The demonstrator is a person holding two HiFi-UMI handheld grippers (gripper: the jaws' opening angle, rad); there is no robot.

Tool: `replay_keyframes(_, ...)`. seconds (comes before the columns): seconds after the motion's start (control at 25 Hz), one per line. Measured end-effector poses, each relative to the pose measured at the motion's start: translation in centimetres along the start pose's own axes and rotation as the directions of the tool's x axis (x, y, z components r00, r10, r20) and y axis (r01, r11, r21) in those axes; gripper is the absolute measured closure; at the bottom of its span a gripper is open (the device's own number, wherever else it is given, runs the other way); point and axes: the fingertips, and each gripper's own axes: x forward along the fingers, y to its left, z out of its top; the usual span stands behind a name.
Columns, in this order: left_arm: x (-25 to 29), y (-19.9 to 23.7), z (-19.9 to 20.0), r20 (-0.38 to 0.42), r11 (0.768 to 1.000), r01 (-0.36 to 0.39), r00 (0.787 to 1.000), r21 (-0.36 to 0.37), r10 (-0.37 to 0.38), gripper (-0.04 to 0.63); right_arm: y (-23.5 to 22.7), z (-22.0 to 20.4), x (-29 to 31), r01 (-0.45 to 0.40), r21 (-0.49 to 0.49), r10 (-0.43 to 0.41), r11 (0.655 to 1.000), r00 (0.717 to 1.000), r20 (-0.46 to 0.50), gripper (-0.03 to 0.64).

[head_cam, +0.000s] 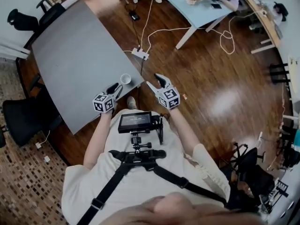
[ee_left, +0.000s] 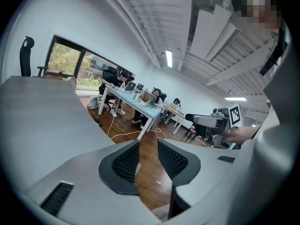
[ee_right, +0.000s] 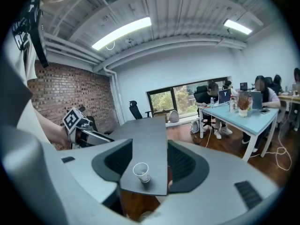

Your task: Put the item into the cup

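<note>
A white paper cup (head_cam: 125,78) stands upright and empty-looking at the near corner of the grey table (head_cam: 79,55). My left gripper (head_cam: 114,89) hovers just left of the cup, over the table's edge. In the left gripper view its jaws (ee_left: 148,146) stand apart with only wood floor between them. My right gripper (head_cam: 154,80) is off the table, to the right of the cup. It is open, and the cup (ee_right: 141,172) shows beyond its jaws (ee_right: 150,149) on the table corner (ee_right: 145,139). No item is held in either gripper.
A power strip (head_cam: 140,54) with white cables lies on the wood floor past the table corner. A small light thing (head_cam: 184,96) lies on the floor at the right. Black chairs (head_cam: 23,116) stand left of the table. A light blue desk (head_cam: 187,8) stands farther off.
</note>
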Motion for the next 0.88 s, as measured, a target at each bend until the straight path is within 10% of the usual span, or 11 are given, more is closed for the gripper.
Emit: replay_keyframes(0.88, -7.8, -20.0, -11.7, 0.144, 0.976, -0.215, 0.965, -0.035, 0.218, 0.479, 3.1, -6.5, -20.5, -0.110, -0.073, 0.112, 0.991, 0.993, 0.030, 0.368)
